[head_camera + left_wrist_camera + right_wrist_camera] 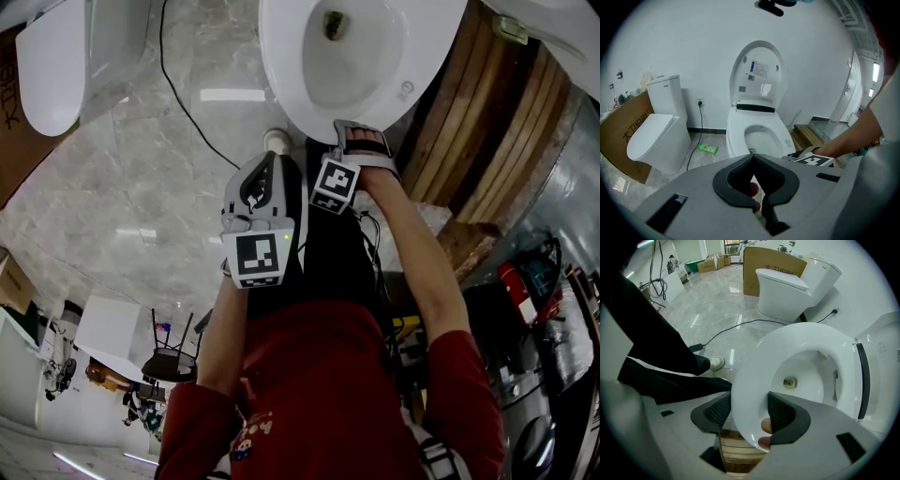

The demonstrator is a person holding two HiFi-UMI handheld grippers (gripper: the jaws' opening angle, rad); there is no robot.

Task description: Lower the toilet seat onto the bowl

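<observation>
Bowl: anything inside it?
Only the drain hole at the bottom of the bowl shows, with something yellowish in it; no loose objects visible. The near inner wall is covered by the seat rim and the right tongs.

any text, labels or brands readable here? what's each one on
No text is clear enough to quote.
Sticker on the raised lid: print too small.
Cardboard box: dark print, blurred.
Round logo on the seat: too small.
Mark on the second toilet's tank: too small.
</observation>
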